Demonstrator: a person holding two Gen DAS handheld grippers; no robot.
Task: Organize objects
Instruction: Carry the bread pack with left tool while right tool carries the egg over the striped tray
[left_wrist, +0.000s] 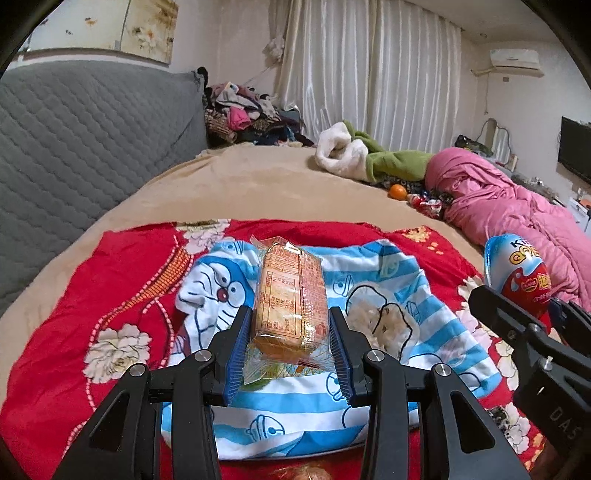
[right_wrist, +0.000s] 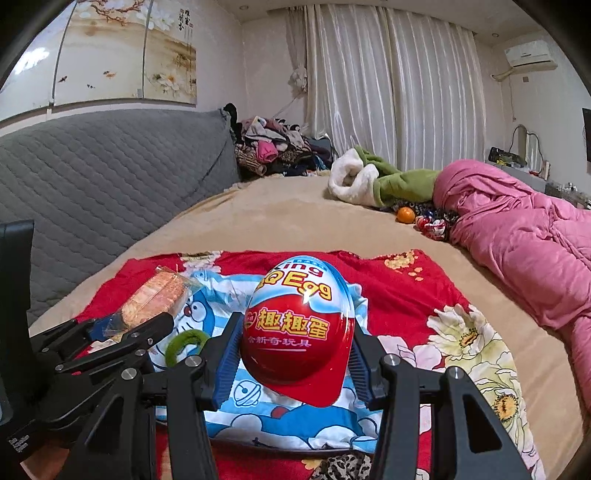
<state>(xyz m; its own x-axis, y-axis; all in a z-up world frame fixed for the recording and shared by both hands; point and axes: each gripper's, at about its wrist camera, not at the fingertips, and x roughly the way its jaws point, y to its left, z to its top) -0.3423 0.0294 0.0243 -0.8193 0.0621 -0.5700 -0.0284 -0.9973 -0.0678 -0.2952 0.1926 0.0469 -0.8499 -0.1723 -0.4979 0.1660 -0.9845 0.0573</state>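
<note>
A wrapped pack of orange crackers (left_wrist: 290, 295) is held lengthwise between the blue pads of the left hand-held gripper (left_wrist: 288, 338), above a blue-and-white striped cartoon cloth (left_wrist: 406, 295). A red-and-white toy egg (right_wrist: 299, 332) is clamped between the pads of the right hand-held gripper (right_wrist: 293, 350), pointed end away from the camera, over the same cloth. Both hand-held grippers are kept side by side, the left one being seen at the left edge of the right wrist view. The striped cloth is spread on a red floral cloth (left_wrist: 74, 295), which is laid on a beige bed (left_wrist: 258, 184). A green ring (right_wrist: 186, 345) is seen on the striped cloth. Farther off, an orange (left_wrist: 398, 191) and a pink quilt (left_wrist: 498, 199) are found on the bed.
</note>
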